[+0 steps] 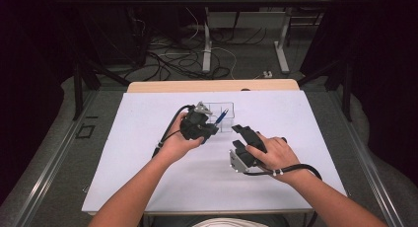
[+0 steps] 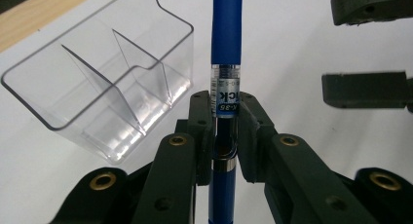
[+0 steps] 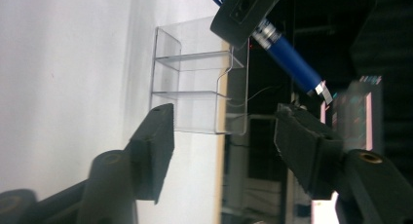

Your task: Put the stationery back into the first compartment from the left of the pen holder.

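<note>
My left gripper (image 1: 213,128) (image 2: 225,104) is shut on a blue pen (image 2: 226,34) (image 1: 221,117), clamped near its clear printed band. The pen points up and away toward a clear plastic organizer (image 1: 220,110) (image 2: 104,78) with several compartments, which stands on the white table near the far edge. In the right gripper view the blue pen (image 3: 292,58) hangs over the organizer (image 3: 199,92), held in the other gripper's jaw. My right gripper (image 1: 237,136) (image 3: 221,136) is open, empty, close beside the organizer; its fingertips (image 2: 365,87) appear in the left gripper view.
The white table top (image 1: 148,153) spreads around both hands, with a wooden strip (image 1: 212,85) along its far edge. Cables and desk legs (image 1: 207,49) lie on the floor beyond. Dark curtains close both sides.
</note>
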